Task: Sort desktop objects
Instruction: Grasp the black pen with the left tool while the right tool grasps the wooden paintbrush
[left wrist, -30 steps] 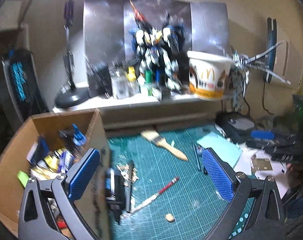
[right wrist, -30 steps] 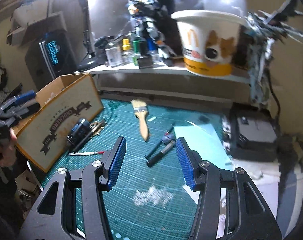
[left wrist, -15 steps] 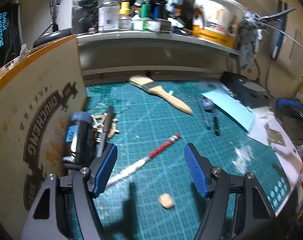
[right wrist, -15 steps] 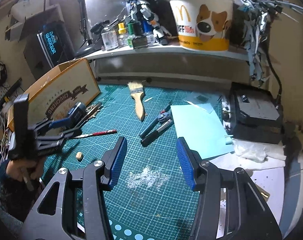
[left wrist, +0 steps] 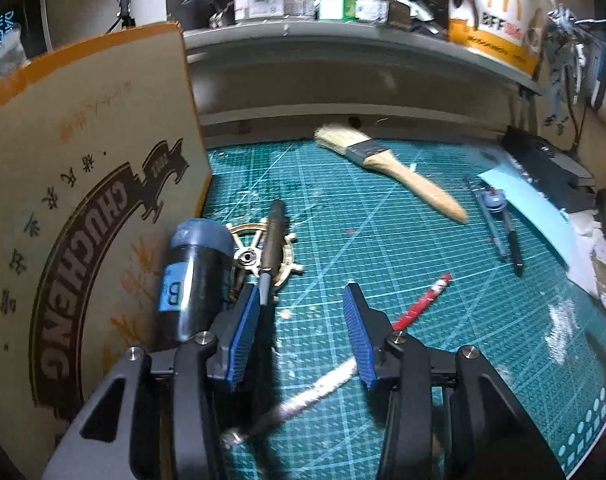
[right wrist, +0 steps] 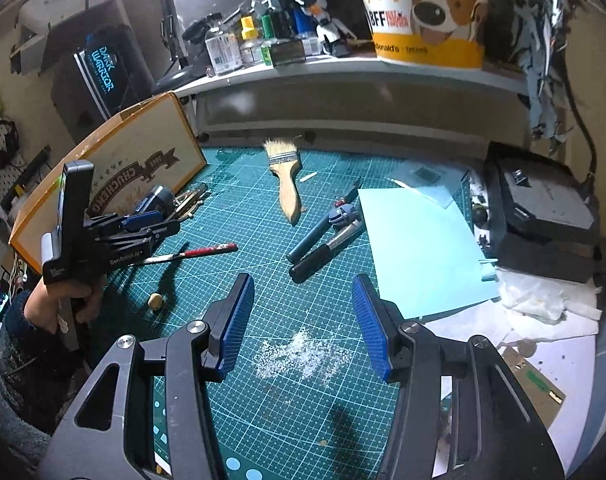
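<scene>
green gridded cutting mat point(left wrist: 383, 240) covers the table. my left gripper point(left wrist: 303, 336), jaws open and empty, sits low over the thin red-and-silver file point(left wrist: 419, 304), whose long axis runs diagonally under my right pad; my right gripper point(right wrist: 303, 320), also open, hangs farther off. the tan cardboard box point(left wrist: 83, 200) at left reads "chucheng".

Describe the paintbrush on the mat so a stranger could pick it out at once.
Start at the green cutting mat and look to its far edge, below the shelf. The paintbrush lies there flat and alone, pale bristles toward the shelf. Unlike the dark pens and the thin red-tipped tool nearby, it has a broad, light wooden handle and a metal band.
</scene>
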Tool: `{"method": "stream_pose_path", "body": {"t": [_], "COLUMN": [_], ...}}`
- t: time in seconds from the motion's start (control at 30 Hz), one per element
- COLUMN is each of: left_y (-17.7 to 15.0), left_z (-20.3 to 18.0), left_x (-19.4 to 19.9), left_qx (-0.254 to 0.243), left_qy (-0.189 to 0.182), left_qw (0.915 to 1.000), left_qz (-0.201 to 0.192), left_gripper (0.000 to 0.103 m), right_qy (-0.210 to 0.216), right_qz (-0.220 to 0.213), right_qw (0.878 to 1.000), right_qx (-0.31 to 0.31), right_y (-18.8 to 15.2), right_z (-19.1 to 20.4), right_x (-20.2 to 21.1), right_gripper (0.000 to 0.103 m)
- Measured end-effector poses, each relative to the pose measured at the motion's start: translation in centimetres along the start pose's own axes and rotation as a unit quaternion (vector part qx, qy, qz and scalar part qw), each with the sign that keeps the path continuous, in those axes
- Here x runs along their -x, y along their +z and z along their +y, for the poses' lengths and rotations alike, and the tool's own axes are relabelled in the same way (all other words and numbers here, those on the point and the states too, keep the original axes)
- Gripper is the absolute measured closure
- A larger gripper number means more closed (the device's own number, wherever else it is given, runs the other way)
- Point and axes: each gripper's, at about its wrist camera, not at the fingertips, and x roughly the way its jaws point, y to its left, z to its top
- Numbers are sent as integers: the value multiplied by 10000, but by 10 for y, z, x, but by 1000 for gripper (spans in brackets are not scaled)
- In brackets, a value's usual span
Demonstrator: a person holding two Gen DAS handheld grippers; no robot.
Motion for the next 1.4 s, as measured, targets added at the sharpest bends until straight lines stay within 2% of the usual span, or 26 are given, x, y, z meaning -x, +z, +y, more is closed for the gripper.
{"method": "stream_pose_path", "body": {"t": [0.17,0.37,0.47,0.57,0.63,0.8,1.03,1.13,1.23,1.27,1.3,1.33,1.4], "left_y": [7,13,14,12,10,6,17,22,23,21,20,19,17], "left_z": [-2,1,0,-2,-5,-3,-4,-6,-8,-8,-8,-5,3], "left_x": [-6,-12,-13,-9,-8,-8,-18,-24,-27,-26,-26,-25,-23], "left_qx": [-108,7,50,98,70,68,308,386,378,375,377,406,530], "left_qy": [102,-40,-175,-584,-715,-210,-88,-88,1,19,40,57,-15], "left_qw": [9999,9999,9997,9981,9971,9995,9988,9986,9988,9989,9990,9989,9984], "left_qz": [59,129,142,196,245,241,371,348,305,263,227,210,178], "left_gripper": [60,60,60,60,60,60,59,59,60,61,67,71,89], "right_qy": [95,183,210,230,217,196,236,260,44,-51,-147,-241,-365], "right_qz": [69,138,152,164,169,159,118,45,68,137,207,278,443], "right_qw": [9999,9997,9996,9995,9995,9996,9992,9987,9974,9970,9964,9956,9935], "right_qx": [50,101,127,144,132,124,285,432,718,764,811,858,983], "right_y": [4,8,10,12,13,17,31,49,75,80,86,92,103], "right_z": [4,10,13,14,14,13,23,29,33,34,34,34,37], "right_x": [-9,-18,-21,-23,-25,-28,-40,-52,-83,-95,-108,-121,-149], "right_gripper": [54,54,54,54,54,54,60,62,62,62,62,67,71]}}
